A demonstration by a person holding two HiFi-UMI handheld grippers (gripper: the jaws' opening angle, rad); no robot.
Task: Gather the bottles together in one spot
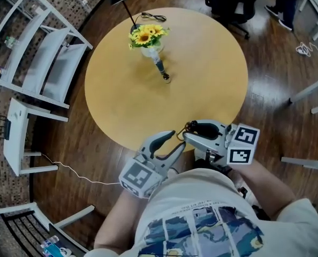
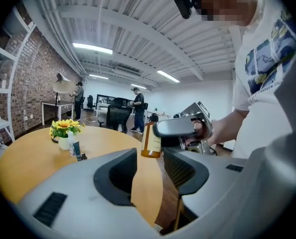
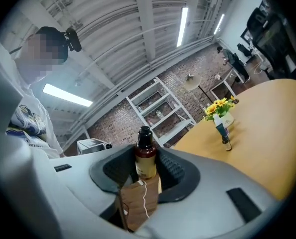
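Amber bottle [image 3: 146, 156], clamped in right tongs [image 3: 146, 167], barely shows in head view.

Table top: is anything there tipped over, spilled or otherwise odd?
Nothing stands out. The flower vase, the tube and the small bottle stand upright on the table, with no spill. One brown bottle is apart, held in the right tongs.

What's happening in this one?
A person stands at the edge of a round table with a handheld gripper in each hand. The right claw is closed on an amber bottle, held in the air near the table's edge. The left claw is open and empty. Across the table, a slim bottle and a small dark bottle stand beside a vase of sunflowers.
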